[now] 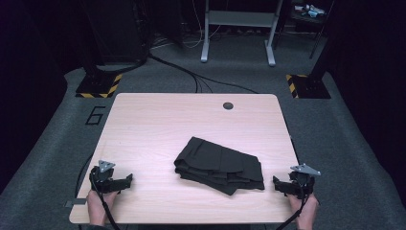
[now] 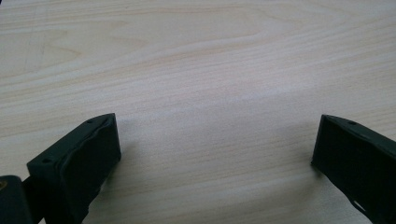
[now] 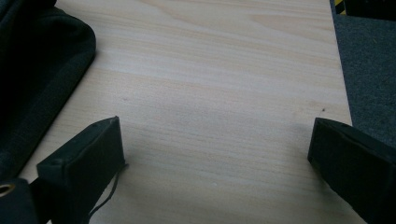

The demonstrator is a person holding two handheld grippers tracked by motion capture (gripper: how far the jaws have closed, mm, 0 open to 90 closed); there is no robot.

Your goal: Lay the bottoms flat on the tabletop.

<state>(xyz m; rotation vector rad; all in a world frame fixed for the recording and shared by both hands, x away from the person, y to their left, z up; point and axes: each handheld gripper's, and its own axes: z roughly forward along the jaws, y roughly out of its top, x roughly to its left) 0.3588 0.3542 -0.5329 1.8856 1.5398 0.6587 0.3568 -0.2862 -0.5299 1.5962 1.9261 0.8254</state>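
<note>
we're looking down on a pale wooden table (image 1: 158, 124) and right in its middle-right sits a dark folded garment (image 1: 220, 164), bunched into a loose, slightly messy stack, lying flat on the wood with nothing touching it. over at the near left corner we have the left gripper (image 1: 125, 181), held in the person's left hand (image 1: 99, 203), resting low at the table edge, well apart from the garment. in the left gripper view its two black jaws stand wide apart with bare wood grain between them, so we call it spread and holding nothing (image 2: 215, 149).

across at the near right corner we see the right gripper (image 1: 279, 184), in the right hand (image 1: 304, 211), with its grey three-cornered plate on top and its cable trailing down past the wrist. it sits just beside the garment's right edge, not touching it. in the right gripper view its jaws are also spread wide over bare table (image 3: 217, 149), with the garment's rounded dark fold (image 3: 42, 70) at the upper left of that view and a strip of grey carpet (image 3: 369, 74) beyond the table's edge.

farther back we spot a small round hole (image 1: 228, 105) in the tabletop, and on the floor a number marking (image 1: 95, 115) by the table's left side.
</note>
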